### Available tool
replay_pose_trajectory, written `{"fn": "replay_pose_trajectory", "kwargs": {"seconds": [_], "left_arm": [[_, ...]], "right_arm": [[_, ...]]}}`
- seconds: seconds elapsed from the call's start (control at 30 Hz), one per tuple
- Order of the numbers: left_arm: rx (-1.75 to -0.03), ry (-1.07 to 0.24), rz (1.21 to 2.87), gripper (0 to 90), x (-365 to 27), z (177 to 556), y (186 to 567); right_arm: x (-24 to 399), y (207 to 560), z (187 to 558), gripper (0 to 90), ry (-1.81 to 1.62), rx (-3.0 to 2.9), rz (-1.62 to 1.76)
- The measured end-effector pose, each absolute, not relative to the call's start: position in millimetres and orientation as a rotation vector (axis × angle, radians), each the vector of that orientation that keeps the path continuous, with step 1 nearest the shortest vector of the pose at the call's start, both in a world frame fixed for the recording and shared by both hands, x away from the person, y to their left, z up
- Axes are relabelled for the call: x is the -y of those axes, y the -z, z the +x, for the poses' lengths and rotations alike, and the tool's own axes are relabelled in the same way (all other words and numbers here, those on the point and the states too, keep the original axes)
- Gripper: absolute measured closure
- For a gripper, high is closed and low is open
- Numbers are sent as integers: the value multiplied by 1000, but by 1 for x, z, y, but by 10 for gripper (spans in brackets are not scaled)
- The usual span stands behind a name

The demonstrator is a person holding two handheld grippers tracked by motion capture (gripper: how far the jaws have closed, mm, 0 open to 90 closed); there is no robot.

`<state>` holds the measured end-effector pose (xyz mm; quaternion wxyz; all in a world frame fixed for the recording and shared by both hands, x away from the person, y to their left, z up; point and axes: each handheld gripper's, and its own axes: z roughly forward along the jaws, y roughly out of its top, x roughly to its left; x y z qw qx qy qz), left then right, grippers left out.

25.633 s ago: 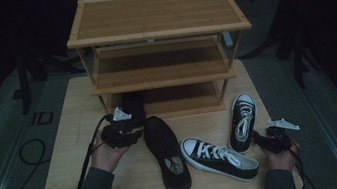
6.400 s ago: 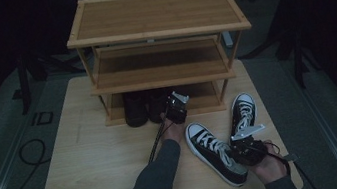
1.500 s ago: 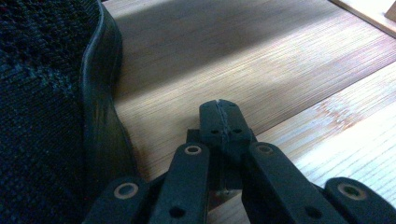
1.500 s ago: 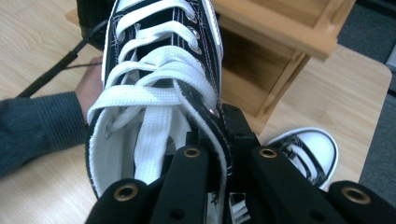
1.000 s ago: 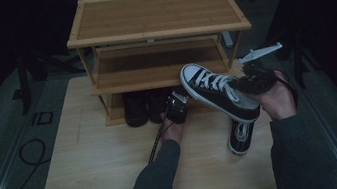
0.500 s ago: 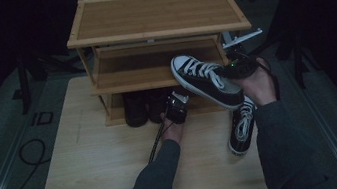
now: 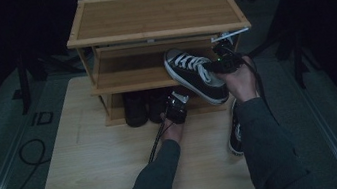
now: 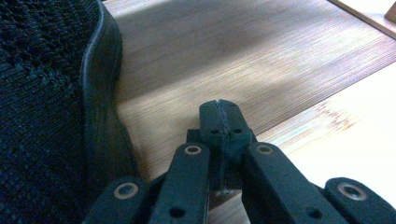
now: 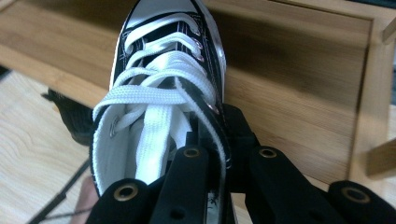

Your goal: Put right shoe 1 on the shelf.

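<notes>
A black-and-white sneaker (image 7: 193, 73) hangs in the air in front of the rack's middle shelf (image 7: 123, 78), toe pointing left and toward the shelf. My right gripper (image 7: 217, 64) is shut on its collar wall. In the right gripper view the jaws pinch the side of the sneaker (image 9: 163, 70) by the laces. My left gripper (image 7: 177, 107) rests low at the bottom shelf, shut and empty. In the left gripper view its tips (image 8: 220, 112) meet beside a black shoe (image 8: 46, 93). A second sneaker (image 7: 235, 130) lies on the table, partly hidden by the right forearm.
The three-tier wooden rack (image 7: 154, 15) stands at the table's far side. Two black shoes (image 7: 135, 108) sit on its bottom shelf at the left. The table (image 7: 98, 176) spreads pale to the near left. A cable (image 7: 28, 151) lies on the floor at the left.
The right gripper has carried the sneaker leftward and closer to the middle shelf. The left gripper has stayed where it was.
</notes>
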<state>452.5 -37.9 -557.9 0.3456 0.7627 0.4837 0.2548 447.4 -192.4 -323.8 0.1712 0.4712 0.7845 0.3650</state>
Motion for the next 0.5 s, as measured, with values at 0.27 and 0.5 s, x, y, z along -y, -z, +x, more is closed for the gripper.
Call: {"fn": "replay_pose_trajectory", "kwargs": {"seconds": [0.27,0.5], "left_arm": [[-1260,-661,1973,897,39,452,558],[-1258,-660,1974,897,38,452,558]], "right_arm": [[189,330,457,881,-1026,-2228,1420],[190,328,456,814,-1028,-2248,1398]]}}
